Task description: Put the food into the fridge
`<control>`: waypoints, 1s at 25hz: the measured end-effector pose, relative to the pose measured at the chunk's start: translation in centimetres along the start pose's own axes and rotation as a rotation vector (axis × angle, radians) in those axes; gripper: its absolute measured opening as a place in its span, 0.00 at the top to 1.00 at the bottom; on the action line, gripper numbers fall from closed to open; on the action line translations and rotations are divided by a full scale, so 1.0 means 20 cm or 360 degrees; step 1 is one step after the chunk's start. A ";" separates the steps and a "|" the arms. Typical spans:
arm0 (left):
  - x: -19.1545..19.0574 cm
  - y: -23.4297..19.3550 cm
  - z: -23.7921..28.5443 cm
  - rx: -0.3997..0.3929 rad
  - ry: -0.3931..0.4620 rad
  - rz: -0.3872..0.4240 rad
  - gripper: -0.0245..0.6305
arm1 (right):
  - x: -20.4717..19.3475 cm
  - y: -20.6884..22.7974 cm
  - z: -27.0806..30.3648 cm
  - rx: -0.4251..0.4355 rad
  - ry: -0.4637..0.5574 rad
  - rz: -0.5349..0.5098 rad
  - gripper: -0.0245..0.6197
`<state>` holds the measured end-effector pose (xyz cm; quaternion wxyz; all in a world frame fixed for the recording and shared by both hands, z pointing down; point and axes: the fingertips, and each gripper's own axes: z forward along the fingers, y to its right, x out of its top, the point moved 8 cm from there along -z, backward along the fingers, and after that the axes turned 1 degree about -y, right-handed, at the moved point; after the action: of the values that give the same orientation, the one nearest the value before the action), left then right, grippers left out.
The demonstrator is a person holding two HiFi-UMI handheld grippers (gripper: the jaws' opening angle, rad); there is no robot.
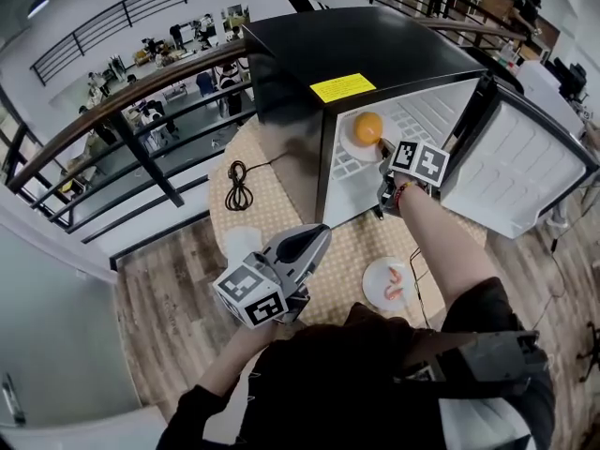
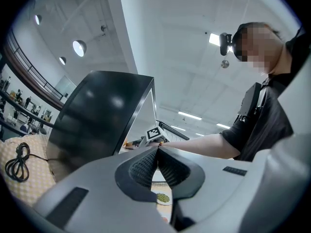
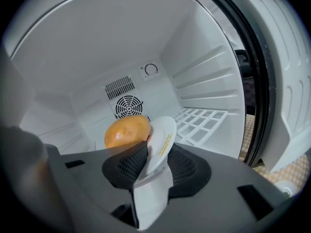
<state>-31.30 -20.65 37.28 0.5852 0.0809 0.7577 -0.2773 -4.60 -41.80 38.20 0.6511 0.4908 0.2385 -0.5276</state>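
Observation:
A white plate [image 1: 354,147] [image 3: 163,139] with a round orange food [image 1: 367,127] [image 3: 127,131] on it lies on the wire shelf inside the black mini fridge [image 1: 309,54]. My right gripper [image 1: 382,151] [image 3: 153,161] reaches into the fridge. The plate's near rim sits between its jaws, which stand slightly apart around it, so the gripper is open. My left gripper [image 1: 319,237] [image 2: 158,154] hovers close to my body, shut and empty. A second white plate [image 1: 375,293] with shrimp rests on the table in front of the fridge.
The fridge door [image 1: 525,176] [image 3: 277,57] hangs open to the right. The fridge stands on a round table [image 1: 272,195] with a woven cover. A coiled black cable [image 1: 239,186] [image 2: 17,161] lies on its left part. A railing [image 1: 112,120] runs behind.

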 end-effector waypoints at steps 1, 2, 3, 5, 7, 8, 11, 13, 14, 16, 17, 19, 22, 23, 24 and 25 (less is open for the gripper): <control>0.00 0.00 0.00 -0.0002 0.0006 -0.0007 0.94 | -0.01 0.00 0.00 -0.0014 0.0011 0.0017 0.76; 0.00 0.00 0.00 -0.0004 0.0011 -0.0012 0.94 | -0.01 -0.01 -0.01 -0.0029 0.0021 0.0025 0.76; 0.00 0.00 0.01 -0.0008 0.0015 -0.0014 0.94 | -0.01 -0.02 -0.01 -0.0043 0.0028 0.0028 0.76; 0.00 0.01 0.01 -0.0014 0.0024 -0.0012 0.94 | -0.02 -0.03 -0.02 -0.0072 0.0035 0.0026 0.76; 0.01 0.01 0.00 -0.0015 0.0030 -0.0008 0.94 | -0.03 -0.04 -0.04 -0.0106 0.0042 0.0026 0.76; 0.01 0.01 0.00 -0.0013 0.0032 -0.0009 0.94 | -0.03 -0.04 -0.05 -0.0124 0.0047 0.0031 0.76; 0.01 0.01 0.00 -0.0009 0.0047 -0.0022 0.94 | -0.04 -0.06 -0.07 -0.0178 0.0065 0.0061 0.75; 0.01 0.01 -0.01 -0.0008 0.0053 -0.0027 0.94 | -0.05 -0.06 -0.07 -0.0204 0.0069 0.0085 0.75; 0.01 0.00 -0.01 -0.0008 0.0056 -0.0028 0.94 | -0.05 -0.06 -0.07 -0.0214 0.0071 0.0095 0.75; 0.01 0.00 -0.01 -0.0006 0.0060 -0.0034 0.94 | -0.06 -0.07 -0.07 -0.0232 0.0075 0.0109 0.75; 0.00 0.00 -0.01 -0.0004 0.0062 -0.0039 0.94 | -0.06 -0.07 -0.07 -0.0244 0.0078 0.0114 0.75; 0.00 -0.01 -0.01 -0.0004 0.0065 -0.0044 0.94 | -0.06 -0.08 -0.08 -0.0281 0.0078 0.0127 0.75; 0.01 -0.02 -0.02 -0.0008 0.0069 -0.0032 0.94 | -0.08 -0.09 -0.09 -0.0347 0.0080 0.0168 0.74; 0.01 -0.02 -0.02 -0.0010 0.0072 -0.0032 0.94 | -0.09 -0.10 -0.09 -0.0361 0.0084 0.0187 0.74; 0.01 -0.02 -0.02 -0.0010 0.0076 -0.0039 0.94 | -0.09 -0.10 -0.10 -0.0371 0.0090 0.0204 0.74; 0.01 -0.02 -0.02 -0.0009 0.0079 -0.0046 0.94 | -0.10 -0.10 -0.10 -0.0380 0.0096 0.0216 0.73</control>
<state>-31.84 -20.78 37.25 0.5625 0.0750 0.7738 -0.2816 -6.71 -39.10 38.24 0.7316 0.4405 0.2852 -0.4352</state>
